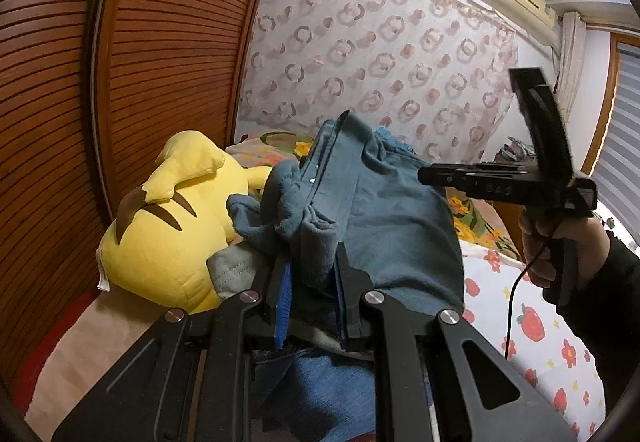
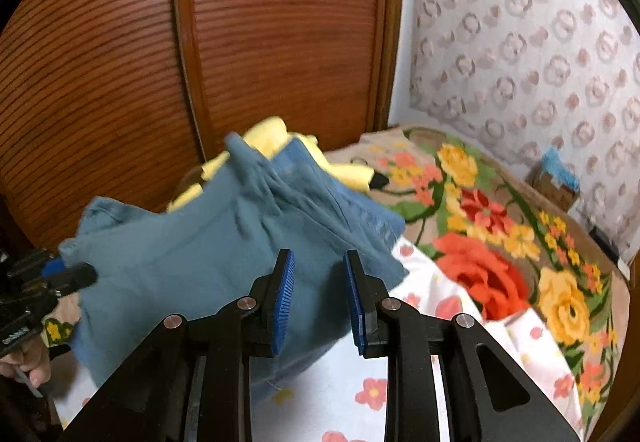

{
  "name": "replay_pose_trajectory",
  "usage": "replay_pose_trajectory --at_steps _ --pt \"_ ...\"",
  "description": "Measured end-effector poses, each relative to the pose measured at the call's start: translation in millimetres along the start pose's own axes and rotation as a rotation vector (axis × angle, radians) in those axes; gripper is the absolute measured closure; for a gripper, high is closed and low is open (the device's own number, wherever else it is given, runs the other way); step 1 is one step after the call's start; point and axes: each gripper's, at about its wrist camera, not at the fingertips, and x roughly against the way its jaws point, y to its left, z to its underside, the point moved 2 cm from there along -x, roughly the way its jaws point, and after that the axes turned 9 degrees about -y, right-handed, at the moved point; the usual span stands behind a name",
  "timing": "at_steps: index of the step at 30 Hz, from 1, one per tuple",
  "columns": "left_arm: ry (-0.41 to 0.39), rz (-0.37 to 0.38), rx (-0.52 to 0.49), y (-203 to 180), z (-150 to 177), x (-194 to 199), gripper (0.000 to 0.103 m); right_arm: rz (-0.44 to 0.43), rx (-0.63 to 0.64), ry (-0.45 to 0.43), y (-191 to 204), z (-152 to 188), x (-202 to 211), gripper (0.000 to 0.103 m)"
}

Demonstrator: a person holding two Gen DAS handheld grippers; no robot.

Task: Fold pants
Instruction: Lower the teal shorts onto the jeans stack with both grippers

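Note:
The teal-blue pants (image 1: 392, 218) hang bunched above the bed. My left gripper (image 1: 311, 258) is shut on a thick fold of them, the fleecy inner side squeezed between its blue pads. In the right wrist view the pants (image 2: 180, 262) spread out ahead and to the left, and the left gripper (image 2: 80, 276) clamps their left edge. My right gripper (image 2: 319, 254) is open just in front of the cloth, with nothing pressed between its pads. From the left wrist view the right gripper (image 1: 424, 174), held by a hand in a dark sleeve, points at the right side of the pants.
A yellow plush toy (image 1: 160, 242) lies against the slatted wooden wardrobe doors (image 1: 160, 42), just behind the pants. The bed carries a white flowered sheet (image 1: 540, 322) and a bright floral blanket (image 2: 500, 242). A patterned curtain (image 1: 380, 42) covers the far wall.

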Motion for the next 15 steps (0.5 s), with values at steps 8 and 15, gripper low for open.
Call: replay_pose_trajectory --at_steps 8,15 --pt "0.02 -0.004 -0.004 3 2 -1 0.085 0.034 -0.092 0.018 -14 -10 -22 0.077" --pt "0.035 -0.016 -0.022 0 0 5 0.083 0.019 -0.092 -0.003 -1 -3 -1 0.077"
